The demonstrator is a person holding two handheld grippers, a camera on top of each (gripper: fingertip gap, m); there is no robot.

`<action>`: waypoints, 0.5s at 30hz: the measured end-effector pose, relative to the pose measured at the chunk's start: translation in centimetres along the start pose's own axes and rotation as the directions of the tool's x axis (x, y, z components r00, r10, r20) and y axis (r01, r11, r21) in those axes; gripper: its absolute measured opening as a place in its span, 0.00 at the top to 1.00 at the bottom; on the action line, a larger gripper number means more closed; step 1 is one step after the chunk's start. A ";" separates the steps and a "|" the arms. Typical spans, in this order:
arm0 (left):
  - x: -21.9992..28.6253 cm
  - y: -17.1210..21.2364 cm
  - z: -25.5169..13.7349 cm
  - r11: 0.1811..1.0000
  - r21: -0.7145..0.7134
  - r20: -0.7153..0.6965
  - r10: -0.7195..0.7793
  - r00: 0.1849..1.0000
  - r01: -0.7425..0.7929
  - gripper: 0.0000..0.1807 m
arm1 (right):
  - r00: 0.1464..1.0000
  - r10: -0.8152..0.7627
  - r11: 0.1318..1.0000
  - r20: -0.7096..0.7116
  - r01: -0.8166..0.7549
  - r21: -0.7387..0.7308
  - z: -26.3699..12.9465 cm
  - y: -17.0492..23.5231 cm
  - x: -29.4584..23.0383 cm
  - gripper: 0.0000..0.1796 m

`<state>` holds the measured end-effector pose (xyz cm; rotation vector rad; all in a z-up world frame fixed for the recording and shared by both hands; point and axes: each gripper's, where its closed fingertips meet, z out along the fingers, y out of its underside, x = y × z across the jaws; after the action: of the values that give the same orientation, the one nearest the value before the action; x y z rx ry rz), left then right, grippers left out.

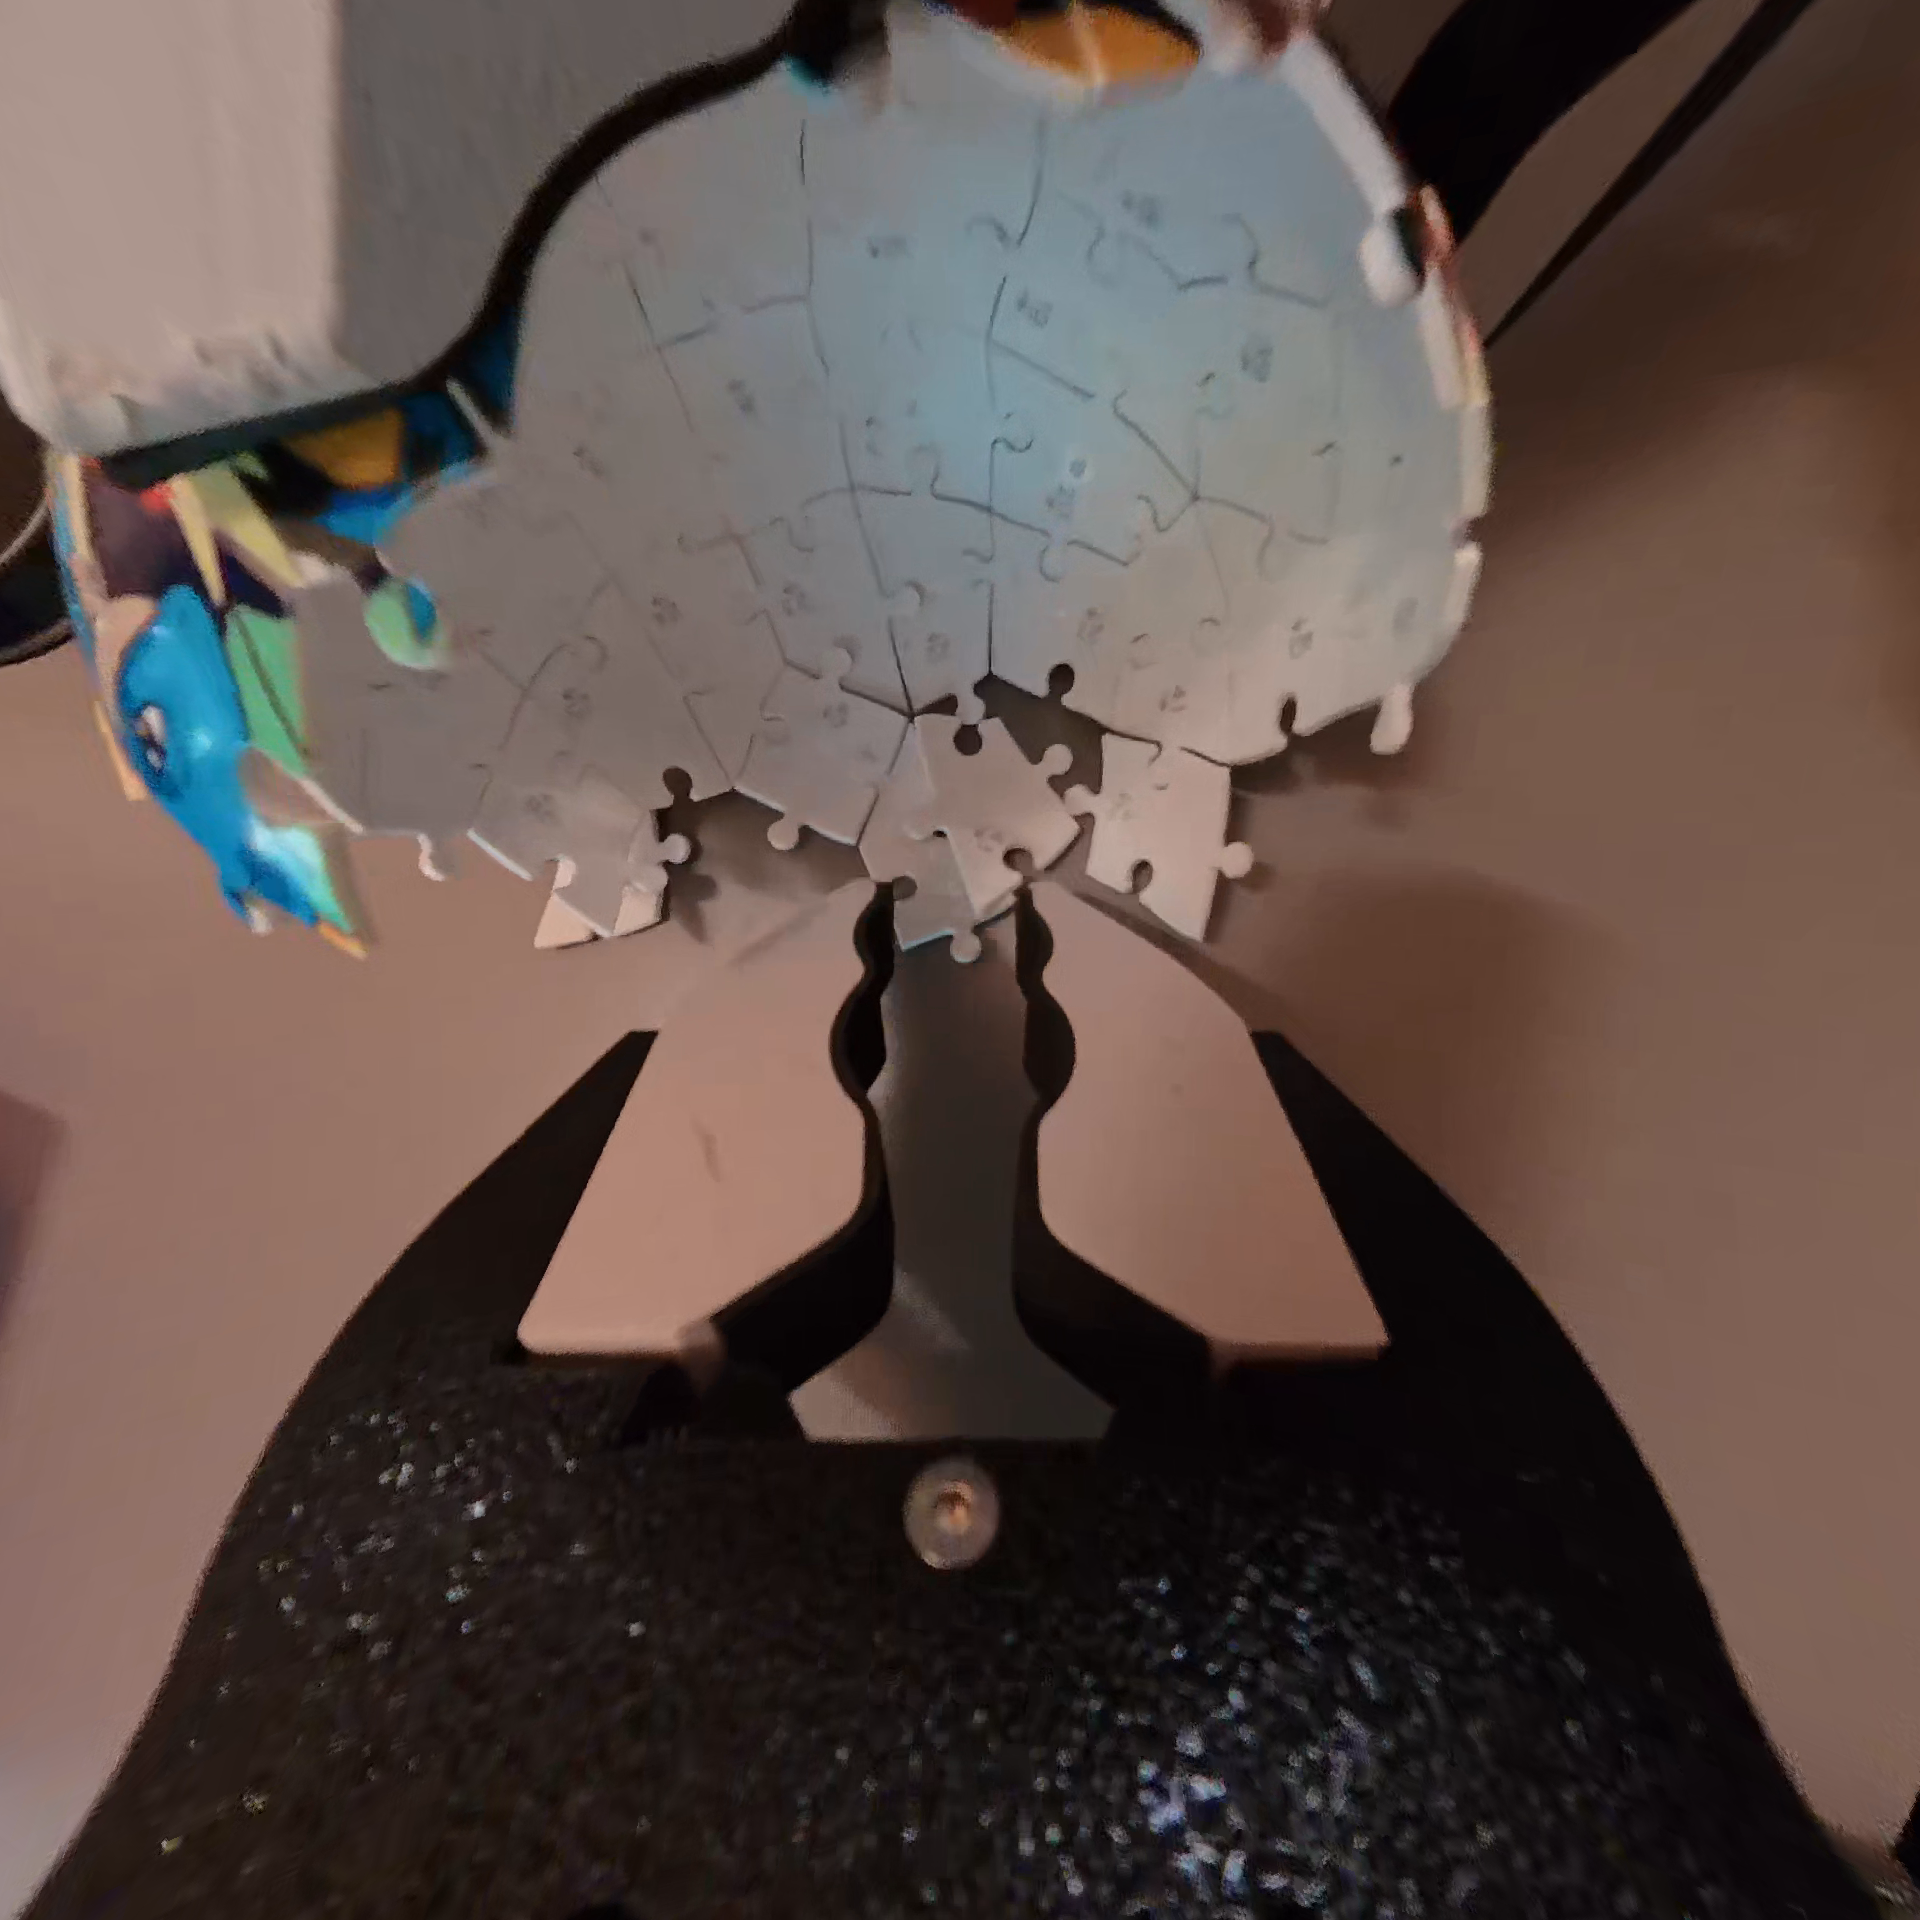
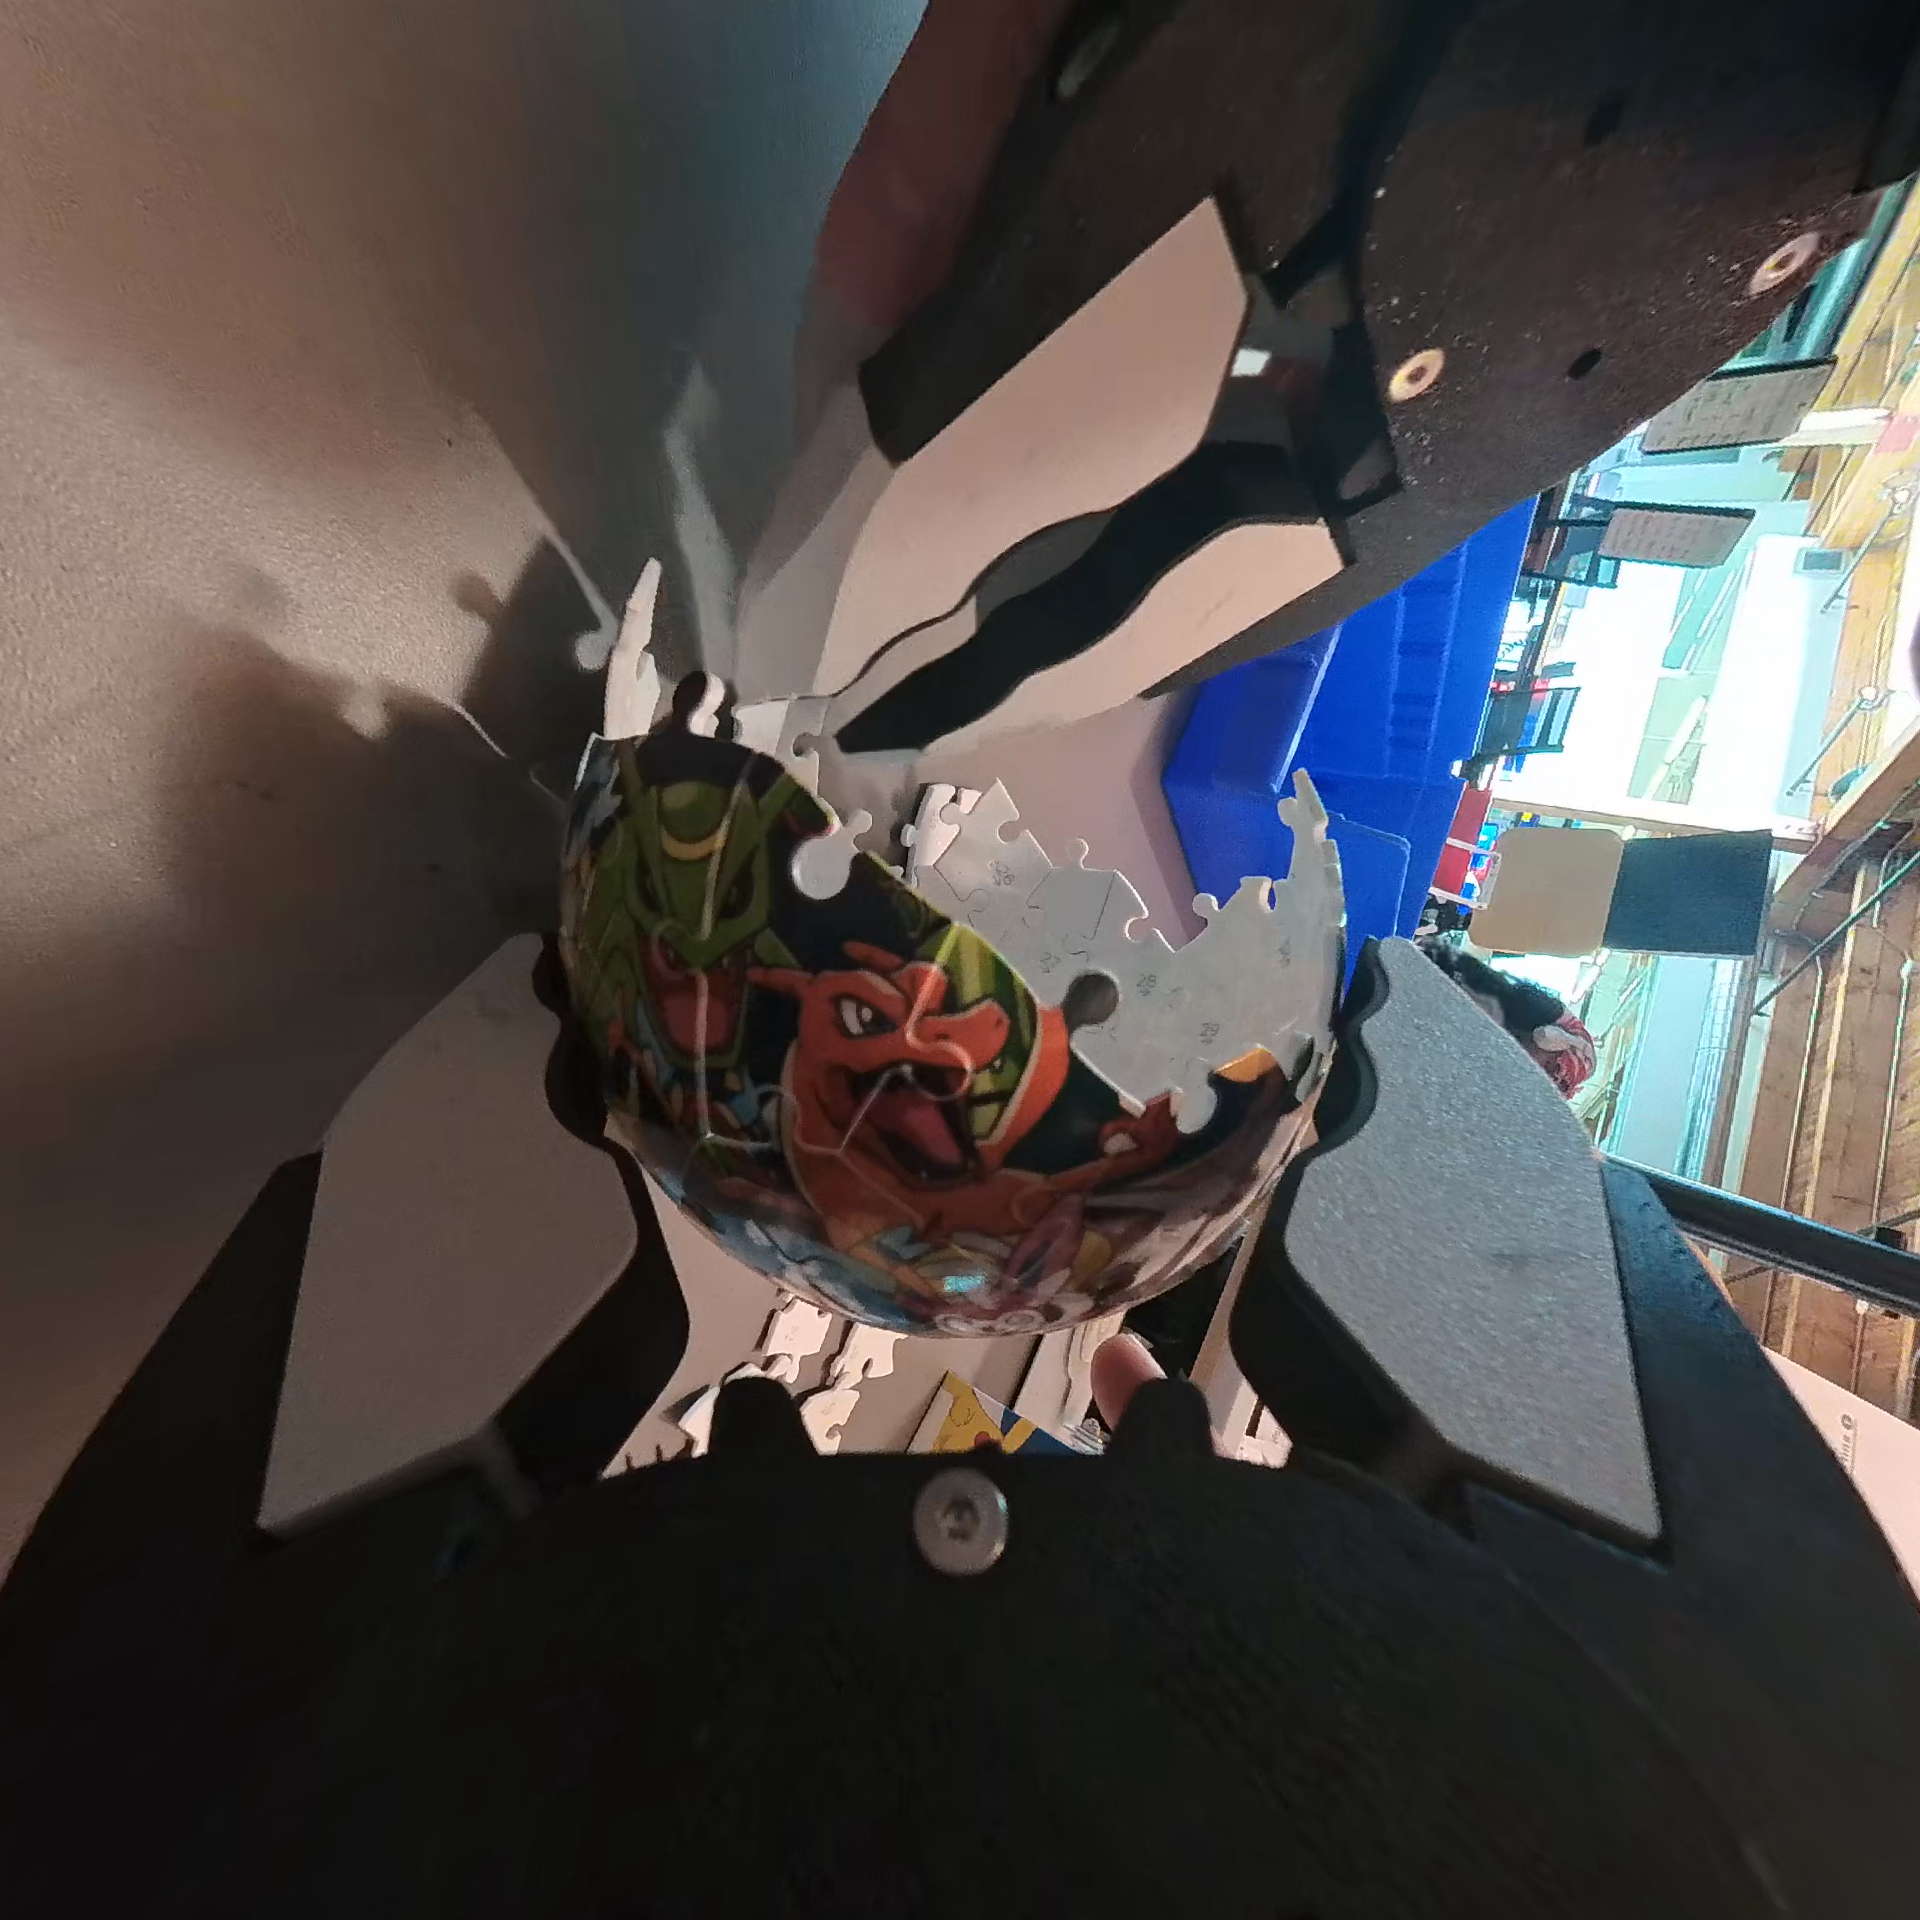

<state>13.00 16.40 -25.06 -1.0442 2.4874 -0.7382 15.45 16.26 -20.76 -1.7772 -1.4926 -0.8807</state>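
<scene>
A half-built puzzle ball point(image 2: 831, 1039) has a printed cartoon outside and a grey numbered inside point(image 1: 987, 416). My right gripper point(image 2: 956, 1029) is shut on the ball, with one finger on each side of it. My left gripper point(image 1: 956, 914) is shut on a grey puzzle piece point(image 1: 935, 883) at the ball's jagged open rim. In the right wrist view the left gripper point(image 2: 847, 732) comes in from the upper right, with its tips at the rim. The ball's coloured outside also shows at the left of the left wrist view point(image 1: 187, 727).
A blue bin point(image 2: 1351, 748) stands behind the ball. Loose grey puzzle pieces point(image 2: 810, 1351) lie on a white surface below it, next to a person's fingertip point(image 2: 1122, 1371). A plain beige wall point(image 2: 260, 416) fills the left. Shelving and furniture point(image 2: 1818, 935) lie far right. Some 6 cm of space lies between my two pairs of fingers.
</scene>
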 end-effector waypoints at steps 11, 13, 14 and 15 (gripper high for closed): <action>0.5 0.1 0.3 0.999 -0.030 -0.019 -0.013 1.000 0.013 0.89 | 1.000 0.002 1.000 0.000 -0.002 0.001 0.0 0.0 0.0 0.25; 0.7 -0.2 0.3 1.000 -0.016 -0.034 -0.022 0.999 0.022 0.90 | 1.000 0.004 1.000 0.001 -0.004 0.002 0.0 0.0 0.0 0.25; 0.7 -0.3 0.3 1.000 -0.016 -0.033 -0.023 0.999 0.023 0.91 | 1.000 0.004 1.000 0.001 -0.004 0.002 0.0 0.0 0.0 0.25; 0.7 -0.3 0.4 1.000 -0.020 -0.032 -0.023 0.999 0.022 0.93 | 1.000 0.005 1.000 0.001 -0.005 0.002 0.0 0.0 0.0 0.25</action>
<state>12.87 15.54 -25.31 -1.0774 2.5188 -0.7445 15.48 16.26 -20.75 -1.7788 -1.4888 -0.8762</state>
